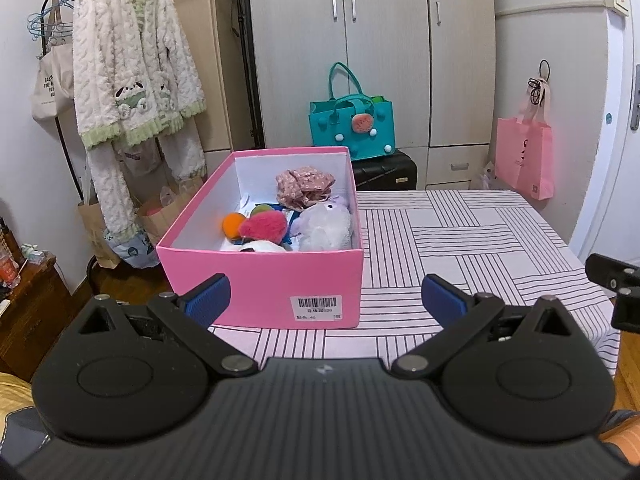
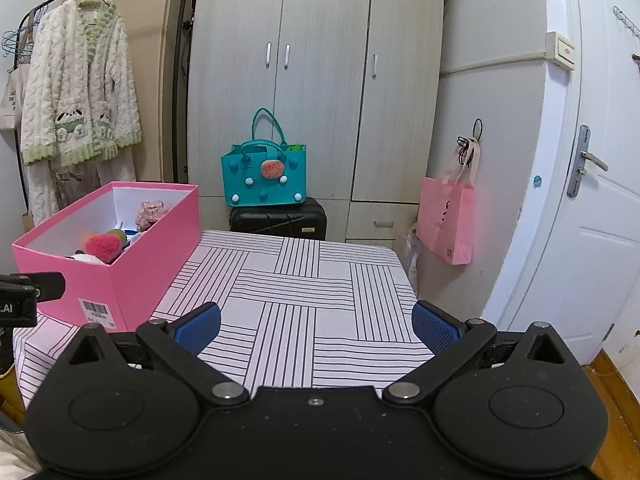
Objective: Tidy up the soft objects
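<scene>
A pink box (image 1: pixel 260 276) stands open on the striped tablecloth (image 1: pixel 460 240). Inside lie a floral cloth (image 1: pixel 304 184), a lilac plush (image 1: pixel 326 224), a red fluffy toy (image 1: pixel 264 227), an orange ball (image 1: pixel 233 224) and other soft items. My left gripper (image 1: pixel 326 300) is open and empty, just in front of the box's near wall. My right gripper (image 2: pixel 316 326) is open and empty over the bare tablecloth (image 2: pixel 304 280), to the right of the box (image 2: pixel 132 248). The red toy (image 2: pixel 102 246) and floral cloth (image 2: pixel 149 212) show over the box rim.
A teal bag (image 1: pixel 352 128) sits on a black suitcase (image 1: pixel 384 174) behind the table, before a wardrobe (image 1: pixel 360 40). A pink bag (image 1: pixel 524 156) hangs on the right wall. A fluffy robe (image 1: pixel 132 80) hangs at the left. A white door (image 2: pixel 592 200) is at the right.
</scene>
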